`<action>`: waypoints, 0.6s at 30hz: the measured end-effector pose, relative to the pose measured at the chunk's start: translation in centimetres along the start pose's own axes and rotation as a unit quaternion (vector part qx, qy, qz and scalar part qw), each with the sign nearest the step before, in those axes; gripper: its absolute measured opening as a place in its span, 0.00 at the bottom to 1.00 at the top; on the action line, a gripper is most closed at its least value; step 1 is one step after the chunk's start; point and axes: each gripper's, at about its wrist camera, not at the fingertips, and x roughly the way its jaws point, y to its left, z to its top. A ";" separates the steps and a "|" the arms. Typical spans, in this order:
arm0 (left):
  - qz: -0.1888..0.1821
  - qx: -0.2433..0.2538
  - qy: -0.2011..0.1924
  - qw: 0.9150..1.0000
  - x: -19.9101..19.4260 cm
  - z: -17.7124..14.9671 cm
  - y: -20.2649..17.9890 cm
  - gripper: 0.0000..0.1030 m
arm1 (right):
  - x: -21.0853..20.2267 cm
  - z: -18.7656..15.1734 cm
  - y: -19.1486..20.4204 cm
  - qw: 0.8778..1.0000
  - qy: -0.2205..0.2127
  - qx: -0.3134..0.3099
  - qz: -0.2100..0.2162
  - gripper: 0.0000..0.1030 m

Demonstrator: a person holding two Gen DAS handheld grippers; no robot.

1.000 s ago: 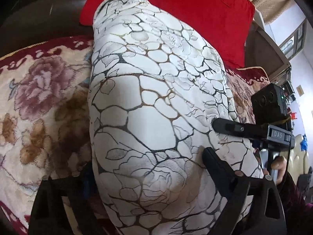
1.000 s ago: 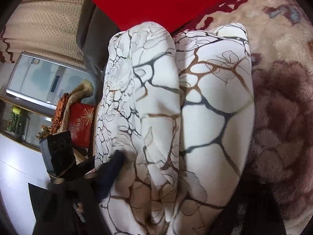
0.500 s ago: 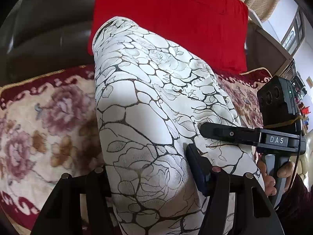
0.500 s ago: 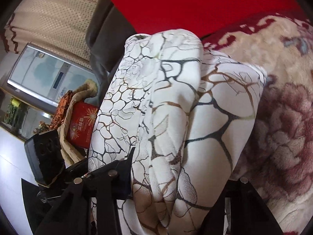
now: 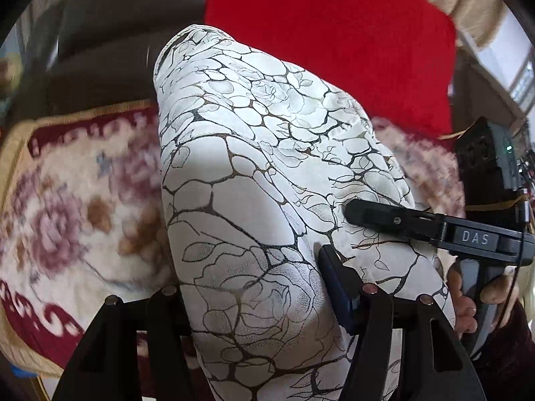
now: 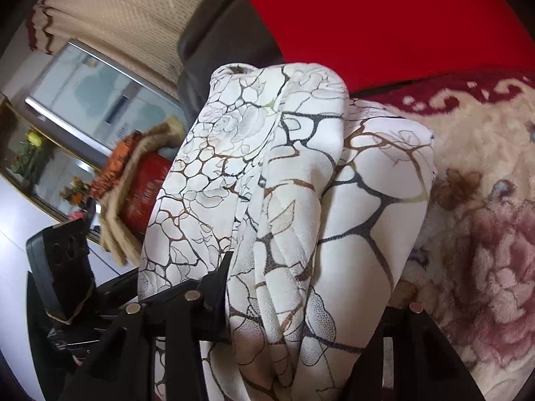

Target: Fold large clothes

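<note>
- The task's thing is a white garment printed with dark, cracked vein lines and rose outlines (image 5: 254, 200), gathered into a long folded bundle that lies on a cream plush blanket with mauve flowers and a maroon border (image 5: 77, 207).
- My left gripper (image 5: 250, 295) straddles the near end of that bundle; its jaws are spread wide with the cloth bulging up between them, and I cannot tell from this view whether the pads truly pinch it.
- In the left wrist view my right gripper (image 5: 337, 230) comes in from the right, one black finger lying across the top of the fabric; a hand (image 5: 474, 300) wraps its handle.
- In the right wrist view my right gripper (image 6: 311, 287) has thick folds of the garment (image 6: 301, 200) packed between its fingers, and the left finger (image 6: 217, 277) presses against the cloth. I read it as grasping the bundle.
- A bright red cushion (image 5: 334, 43) leans on a dark leather sofa back (image 5: 107, 53) just behind the bundle's far end.
- A mirror (image 6: 97, 90) stands off to the left.
</note>
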 end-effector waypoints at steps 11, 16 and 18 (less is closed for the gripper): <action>0.060 -0.003 -0.006 0.998 -0.4 -1.4 -0.3 0.69 | -1.6 -0.9 -1.2 0.998 0.014 0.012 -0.058 0.50; 0.104 0.006 -0.037 0.994 -2.9 -2.7 -1.1 0.69 | -5.8 -2.5 0.7 0.995 -0.021 -0.026 -0.094 0.50; 0.131 0.023 -0.065 0.989 -4.3 -3.2 -1.8 0.69 | -7.0 -2.8 1.3 0.995 -0.031 -0.030 -0.095 0.50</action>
